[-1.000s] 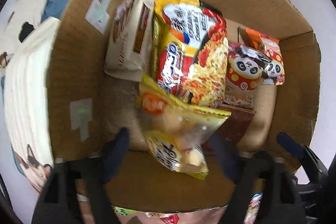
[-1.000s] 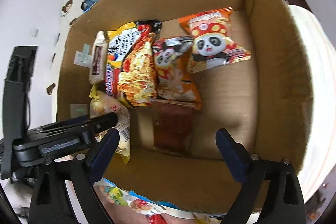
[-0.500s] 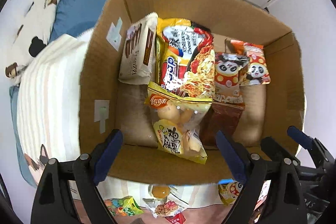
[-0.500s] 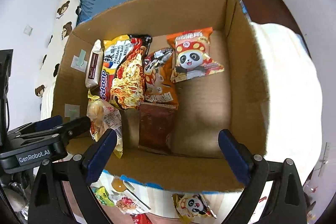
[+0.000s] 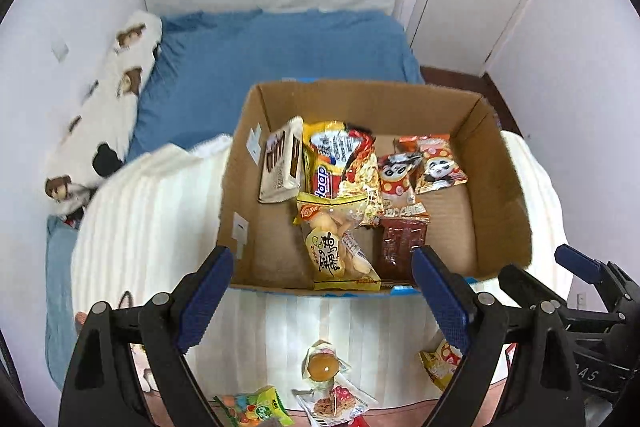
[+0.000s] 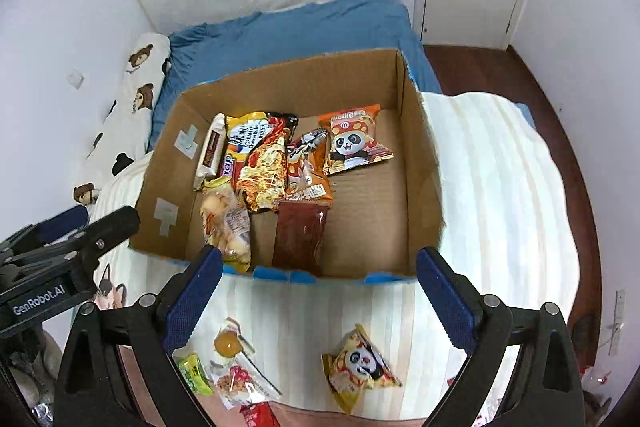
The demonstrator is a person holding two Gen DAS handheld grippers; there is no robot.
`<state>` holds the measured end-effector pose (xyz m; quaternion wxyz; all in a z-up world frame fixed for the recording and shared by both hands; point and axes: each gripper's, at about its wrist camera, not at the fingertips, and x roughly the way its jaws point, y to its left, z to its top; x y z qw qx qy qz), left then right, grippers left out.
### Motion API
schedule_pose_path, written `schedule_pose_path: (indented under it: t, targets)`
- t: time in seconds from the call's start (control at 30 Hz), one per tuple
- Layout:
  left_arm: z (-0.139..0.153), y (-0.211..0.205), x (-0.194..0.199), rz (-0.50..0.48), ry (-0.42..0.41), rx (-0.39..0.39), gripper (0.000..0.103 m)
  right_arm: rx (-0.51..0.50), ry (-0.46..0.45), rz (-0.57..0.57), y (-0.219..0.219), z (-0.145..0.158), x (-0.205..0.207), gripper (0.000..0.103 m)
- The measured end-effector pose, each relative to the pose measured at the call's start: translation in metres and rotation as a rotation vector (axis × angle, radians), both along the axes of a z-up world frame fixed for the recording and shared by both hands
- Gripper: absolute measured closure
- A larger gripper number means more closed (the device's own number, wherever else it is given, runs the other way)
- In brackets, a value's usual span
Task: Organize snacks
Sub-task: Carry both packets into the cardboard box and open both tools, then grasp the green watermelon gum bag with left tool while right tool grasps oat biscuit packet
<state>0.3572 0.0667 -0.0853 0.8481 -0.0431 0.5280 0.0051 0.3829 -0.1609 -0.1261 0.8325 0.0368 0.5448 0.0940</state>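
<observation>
With six packets already lying in the cardboard box (image 6: pixel 420 163) ahead of both grippers, roughly half done. Still loose on the bed just below: panda packet (image 6: pixel 360 367), lollipop (image 6: pixel 226 343), green packet (image 6: pixel 196 375). Box packets mostly pointing away lengthwise. Left gripper (image 5: pixel 320 299) and right gripper (image 6: pixel 316 299) spread, empty.

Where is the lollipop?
In both views the lollipop lies on the striped blanket in front of the cardboard box, beside a green candy bag.
</observation>
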Motion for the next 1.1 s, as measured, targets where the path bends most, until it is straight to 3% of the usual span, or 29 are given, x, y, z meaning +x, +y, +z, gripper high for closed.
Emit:
schedule_pose_path:
  t: [0.3, 0.5, 0.63, 0.8, 0.87, 0.9, 1.0, 1.1]
  targets:
    - [0.036, -0.005, -0.063, -0.007, -0.131, 0.013, 0.012, 0.07, -0.106, -0.017, -0.011, 0.041, -0.063, 0.004]
    - [0.034, 0.002, -0.103, 0.013, -0.134, -0.015, 0.012, 0.141, -0.096, -0.014, -0.022, 0.045, -0.105, 0.004]
    - [0.004, 0.017, -0.135, 0.047, -0.087, -0.004, 0.012, 0.188, -0.007, -0.015, -0.027, 0.01, -0.136, 0.004]
    - [-0.067, 0.04, -0.168, 0.073, 0.066, 0.068, 0.012, 0.283, 0.181, -0.054, -0.026, -0.065, -0.161, 0.004]
    - [-0.092, 0.047, -0.177, 0.068, 0.122, 0.092, 0.012, 0.362, 0.263, -0.08, -0.021, -0.097, -0.168, 0.012]
    - [-0.104, 0.05, -0.181, 0.066, 0.141, 0.107, 0.012, 0.388, 0.295, -0.088, -0.018, -0.109, -0.169, 0.024]
    - [-0.139, 0.058, -0.193, 0.014, 0.2, 0.172, 0.012, 0.465, 0.392, -0.106, 0.001, -0.145, -0.17, 0.026]
    - [-0.164, 0.056, -0.2, -0.099, 0.239, 0.249, 0.012, 0.462, 0.444, -0.107, 0.026, -0.166, -0.162, 0.026]
